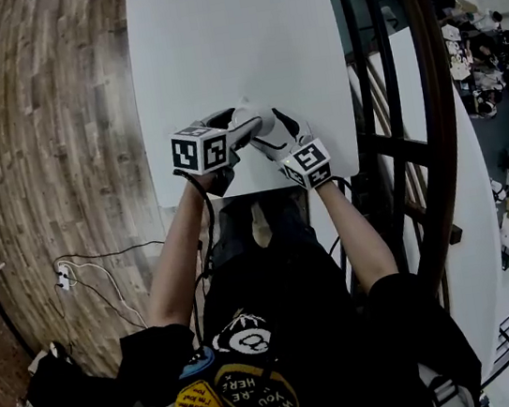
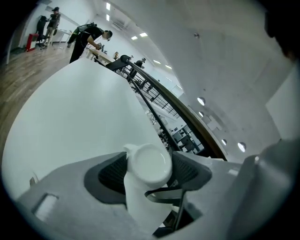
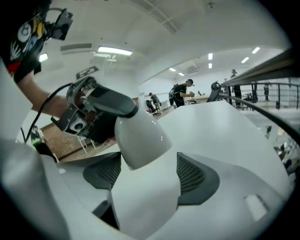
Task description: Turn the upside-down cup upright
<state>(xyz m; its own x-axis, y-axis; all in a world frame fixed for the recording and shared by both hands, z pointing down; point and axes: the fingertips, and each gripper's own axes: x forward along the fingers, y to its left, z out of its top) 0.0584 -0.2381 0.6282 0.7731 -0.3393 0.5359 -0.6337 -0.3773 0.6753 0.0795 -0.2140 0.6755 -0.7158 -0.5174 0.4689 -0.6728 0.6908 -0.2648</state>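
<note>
A white cup [image 1: 246,119] is held in the air just over the near edge of the white table [image 1: 230,40]. My left gripper [image 1: 225,134] is shut on the cup [image 2: 148,164]; its round base faces away from that camera, between the two dark pads [image 2: 112,174]. My right gripper [image 1: 268,135] comes in from the right. It is shut on the same cup [image 3: 140,138], whose rounded white body fills the gap between its pads [image 3: 193,174]. In the right gripper view, a dark finger of the left gripper [image 3: 108,100] lies on the cup's far end.
The table's near edge [image 1: 234,194] runs just below both grippers. A dark railing [image 1: 404,128] stands along the table's right side, and wooden floor [image 1: 49,162] lies to the left. Cables [image 1: 89,270] trail on the floor. People [image 2: 86,40] work at a far table.
</note>
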